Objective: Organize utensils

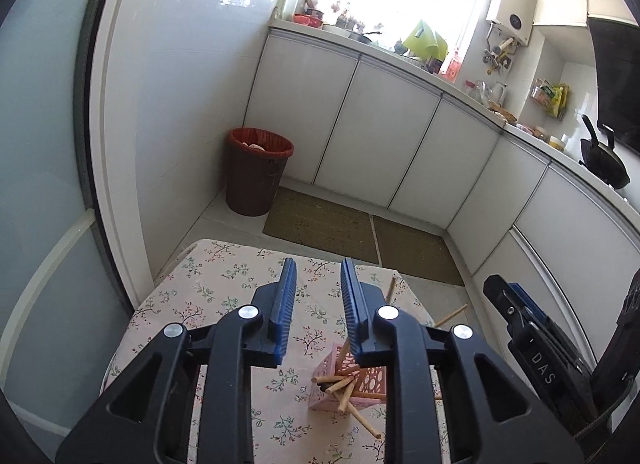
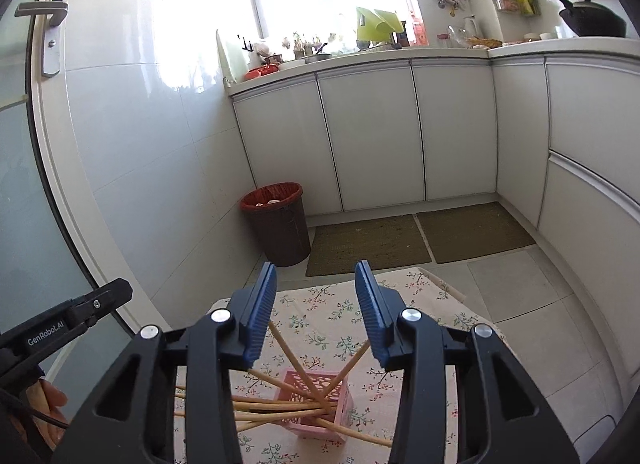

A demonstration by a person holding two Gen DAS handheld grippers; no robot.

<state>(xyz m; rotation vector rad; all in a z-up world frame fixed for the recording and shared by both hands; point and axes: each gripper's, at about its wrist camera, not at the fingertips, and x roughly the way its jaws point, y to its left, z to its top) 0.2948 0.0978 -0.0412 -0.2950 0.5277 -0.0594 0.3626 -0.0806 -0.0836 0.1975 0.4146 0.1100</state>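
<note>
Chopsticks point(image 2: 280, 410) splay from a pink basket point(image 2: 340, 420); both tools point(image 1: 318, 296) point(image 2: 316, 300) gape, empty.

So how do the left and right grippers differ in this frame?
The right gripper stands wider open than the left gripper, whose blue pads sit closer together. The left gripper hangs left of the pink basket; the right gripper is centred over the pink basket, with chopsticks fanning out under it. Both are empty and hover above the floral tablecloth.
</note>
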